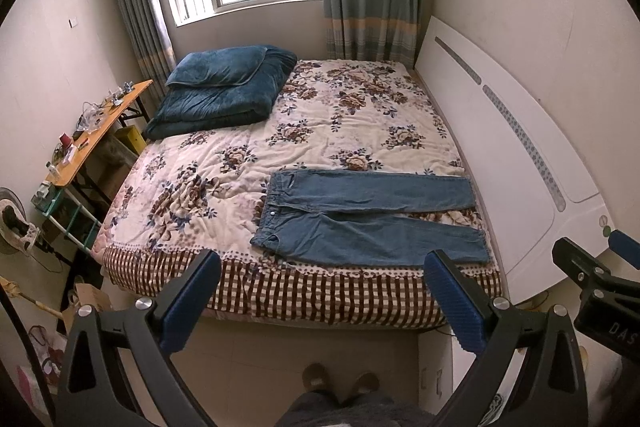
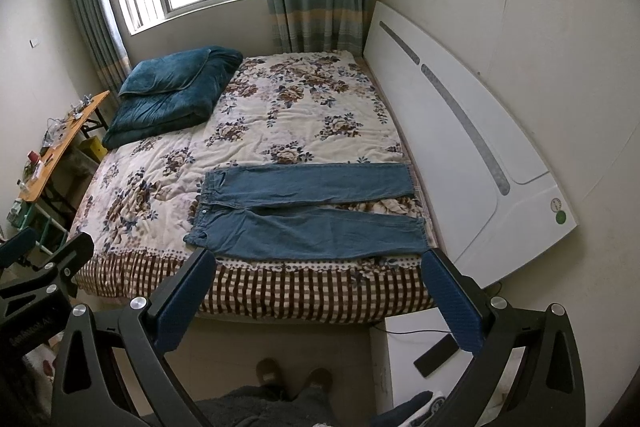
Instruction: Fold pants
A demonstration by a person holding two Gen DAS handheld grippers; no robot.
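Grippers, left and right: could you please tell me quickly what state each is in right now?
Left gripper: open, jaws wide apart, holding nothing, off the jeans.
Right gripper: open, jaws wide apart, holding nothing.

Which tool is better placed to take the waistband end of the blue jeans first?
Probably the left tool: the blue denim jeans have their waistband toward the left side, nearer it. The right tool, also open, faces the leg ends.
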